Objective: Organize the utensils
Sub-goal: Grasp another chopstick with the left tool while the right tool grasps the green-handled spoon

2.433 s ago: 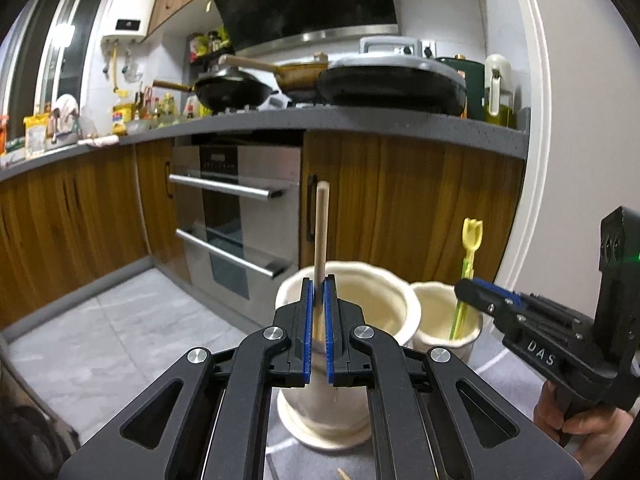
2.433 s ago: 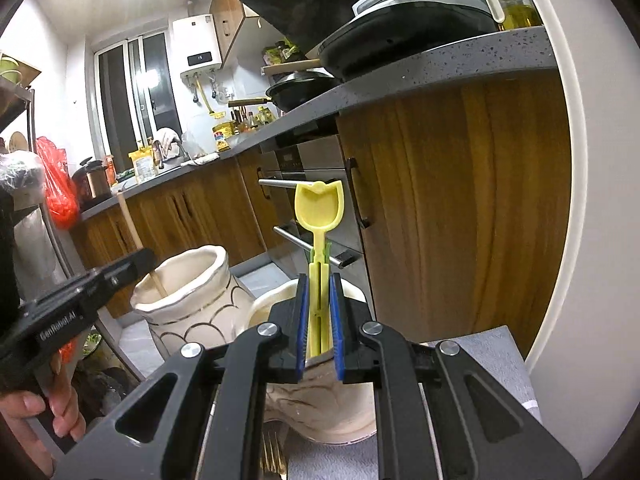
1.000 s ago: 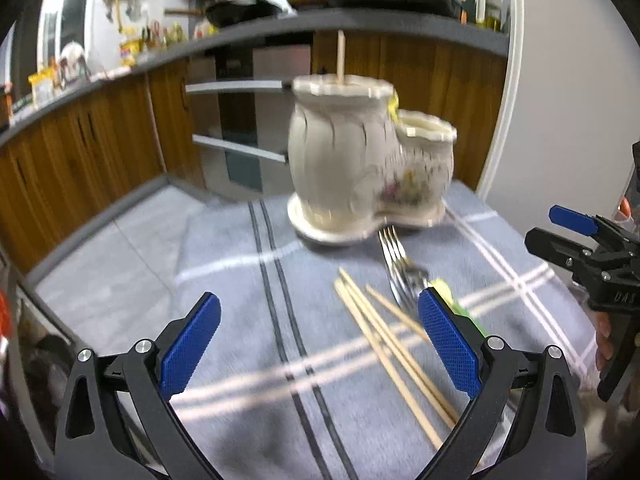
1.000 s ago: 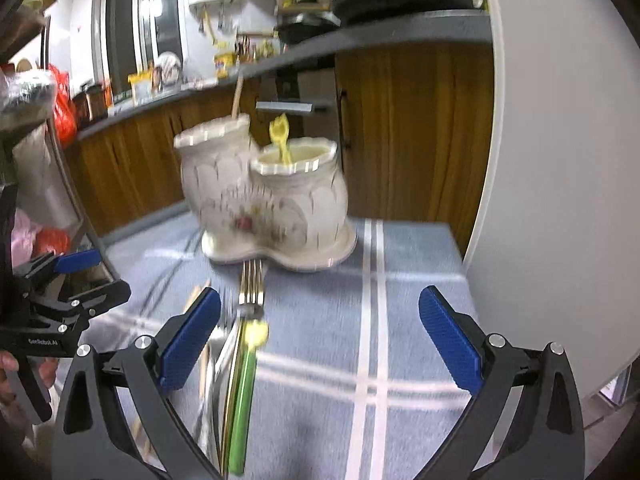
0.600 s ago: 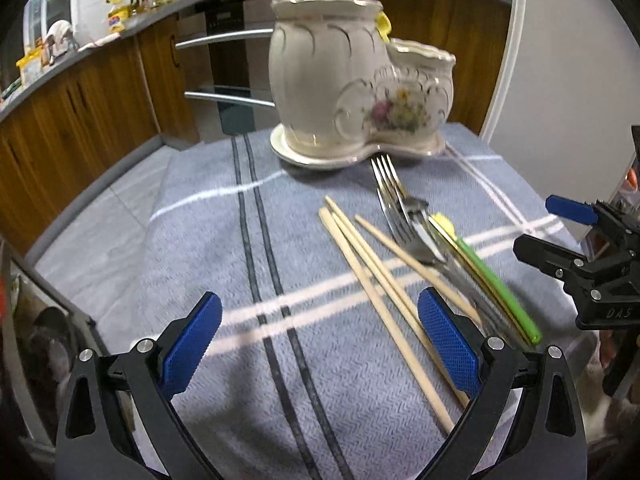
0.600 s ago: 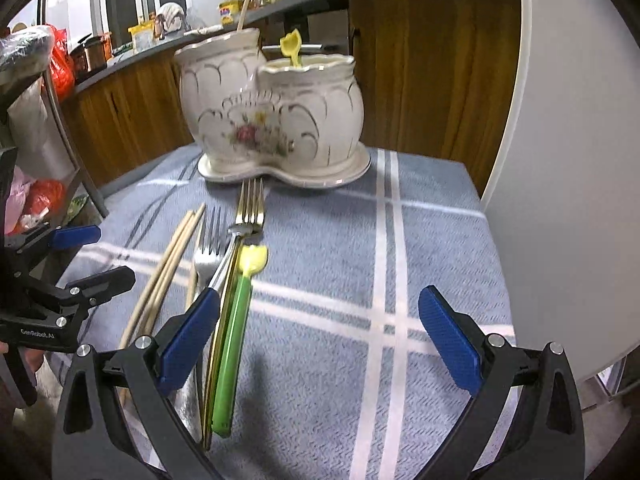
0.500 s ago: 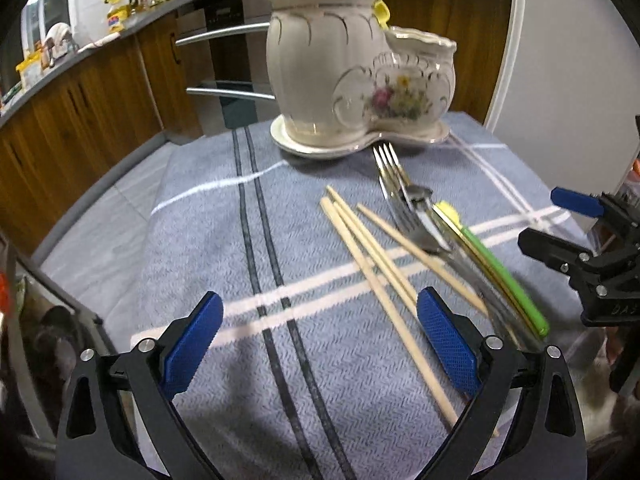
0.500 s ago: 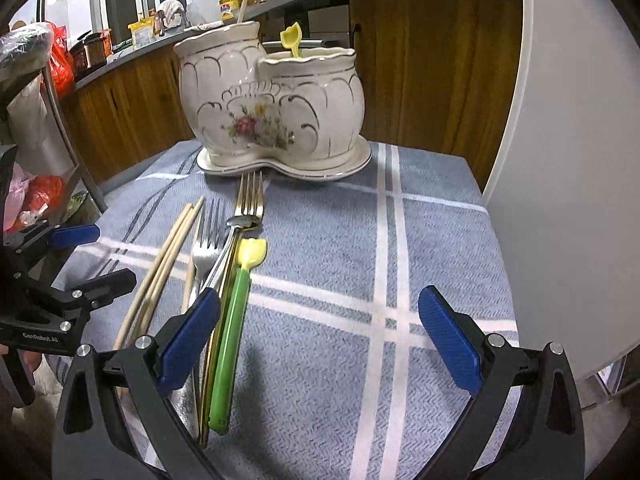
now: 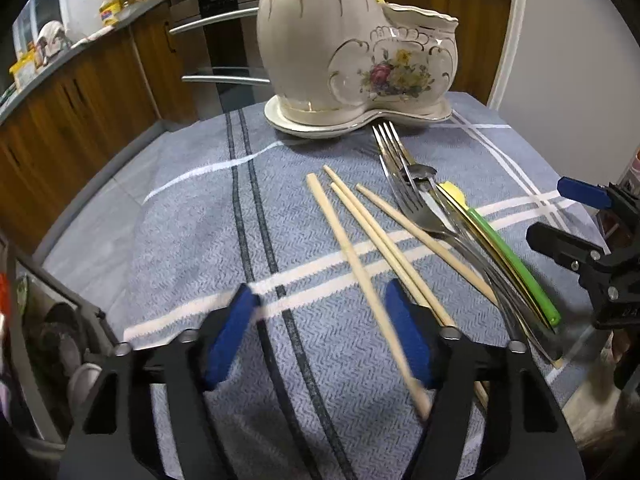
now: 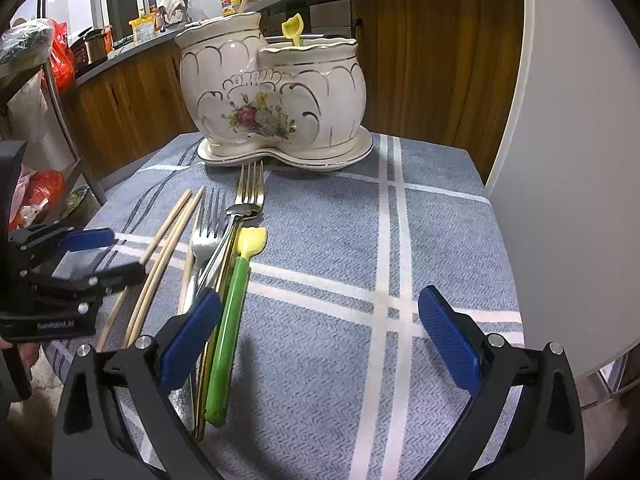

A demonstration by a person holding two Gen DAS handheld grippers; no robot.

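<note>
Both grippers empty, left gripper (image 9: 322,336) narrowed, seemingly around chopstick (image 9: 352,256), right gripper (image 10: 320,340) stays wide.

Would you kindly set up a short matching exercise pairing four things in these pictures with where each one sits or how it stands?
Things:
1. left claw
2. right claw
3. green-handled utensil
4. yellow tulip-shaped utensil

Places or states:
A. standing in the lower pot of the ceramic holder
B. open, a chopstick lying between its fingers
C. flat on the blue cloth, beside the forks
D. open, nothing between its fingers

Pairs: 1-B, 2-D, 3-C, 4-A
</note>
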